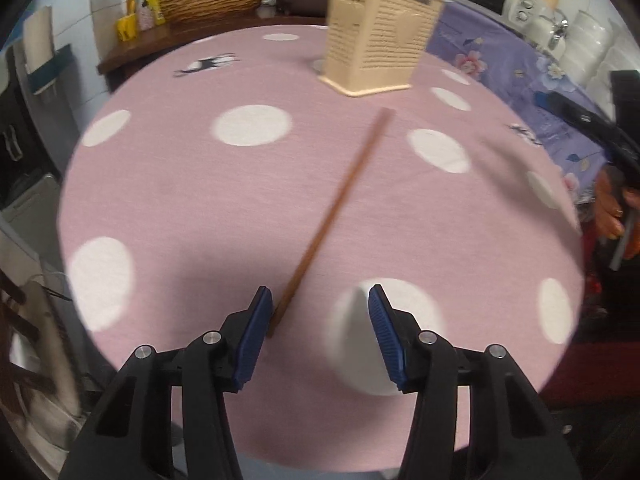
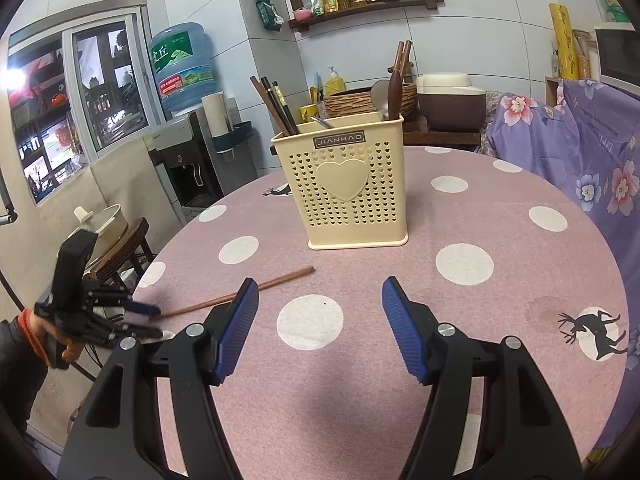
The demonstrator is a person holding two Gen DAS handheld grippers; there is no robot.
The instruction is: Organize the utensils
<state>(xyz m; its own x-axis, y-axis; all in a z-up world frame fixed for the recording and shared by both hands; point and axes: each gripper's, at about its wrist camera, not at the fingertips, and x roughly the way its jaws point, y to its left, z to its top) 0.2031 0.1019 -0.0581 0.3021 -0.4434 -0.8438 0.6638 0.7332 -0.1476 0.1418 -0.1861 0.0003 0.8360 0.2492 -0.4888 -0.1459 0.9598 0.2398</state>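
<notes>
Chopstick [image 1: 340,208], a single brown wooden one, lay flat on the round table [image 1: 180,184], which was covered by a pink cloth with white dots. It ran diagonally, one end pointing toward the cream utensil holder [image 1: 376,44] but stopping short of it, the other end at your left gripper [image 1: 320,304]. That near end sat just beside the blue pad of the left-hand finger [image 1: 256,336]; whether pad and stick touched could not be told, since the picture was blurred. The jaws of your left gripper stood apart, with nothing pressed between them, and the stick lay at the inner edge of the gap rather than in its middle.

Your right gripper [image 2: 320,300] hung above the table with its jaws apart and empty, facing the holder. From that side the holder [image 2: 352,184] stood upright (a perforated box with a raised heart on its front). Dark chopsticks [image 2: 276,104] leaned out of its left part, and a spoon and wooden handles [image 2: 394,88] rose from its right part. The loose chopstick [image 2: 248,290] lay in front of the holder, left of your right gripper, its far end reaching the left gripper [image 2: 148,316] at the table's edge.
</notes>
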